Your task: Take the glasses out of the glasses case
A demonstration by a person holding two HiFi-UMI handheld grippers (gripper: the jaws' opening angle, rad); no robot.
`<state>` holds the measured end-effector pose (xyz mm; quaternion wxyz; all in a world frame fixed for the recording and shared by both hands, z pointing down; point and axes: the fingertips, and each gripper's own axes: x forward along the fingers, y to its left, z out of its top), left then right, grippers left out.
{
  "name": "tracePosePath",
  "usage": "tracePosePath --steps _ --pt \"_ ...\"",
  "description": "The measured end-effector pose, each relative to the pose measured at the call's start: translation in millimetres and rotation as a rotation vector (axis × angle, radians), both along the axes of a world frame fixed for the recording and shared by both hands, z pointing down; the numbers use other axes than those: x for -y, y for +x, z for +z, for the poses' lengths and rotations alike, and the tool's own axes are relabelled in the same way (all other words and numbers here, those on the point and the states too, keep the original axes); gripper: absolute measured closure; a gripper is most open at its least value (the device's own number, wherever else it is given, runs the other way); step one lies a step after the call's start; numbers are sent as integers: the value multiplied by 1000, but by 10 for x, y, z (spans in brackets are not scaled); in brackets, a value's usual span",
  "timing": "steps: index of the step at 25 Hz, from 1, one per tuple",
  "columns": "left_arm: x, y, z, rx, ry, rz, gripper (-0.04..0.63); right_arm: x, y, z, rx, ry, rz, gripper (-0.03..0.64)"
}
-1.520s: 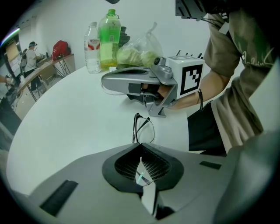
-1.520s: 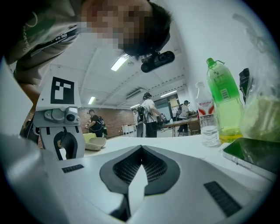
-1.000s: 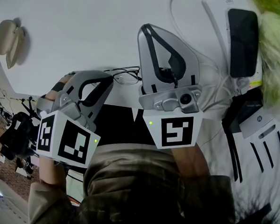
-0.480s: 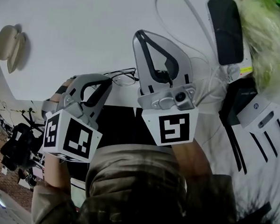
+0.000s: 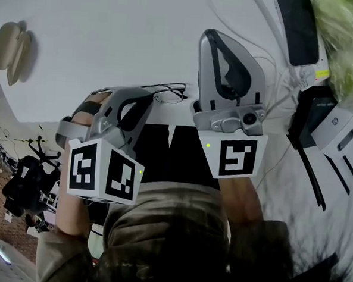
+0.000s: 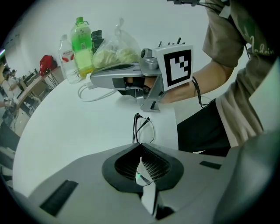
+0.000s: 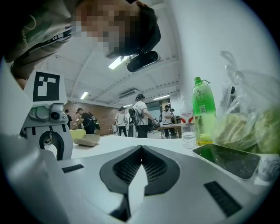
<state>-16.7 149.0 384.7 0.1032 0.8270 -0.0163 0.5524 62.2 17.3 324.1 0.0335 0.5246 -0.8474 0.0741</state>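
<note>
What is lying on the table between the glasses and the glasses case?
Nothing: in the head view, only bare white table separates the glasses from the glasses case.

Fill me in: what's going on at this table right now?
A person works at a white table with a handheld gripper in each hand. The glasses are already out, lying on the table near its front edge. The beige glasses case sits open, well apart, at the table's left side. The left gripper points down with jaws shut, tips right at the glasses; whether it pinches the frame is unclear. The right gripper is shut and empty, held level above the table.
</note>
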Motion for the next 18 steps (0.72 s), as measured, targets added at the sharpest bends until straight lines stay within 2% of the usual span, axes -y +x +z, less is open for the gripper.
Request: tracePosePath --steps 9,18 --pt "-88 51 -1 -31 10 4 577 -59 56 -166 -3 33 29 604" --pt "-162 170 -119 -76 31 -18 577 -143 6 -345 38 26 -8 604"
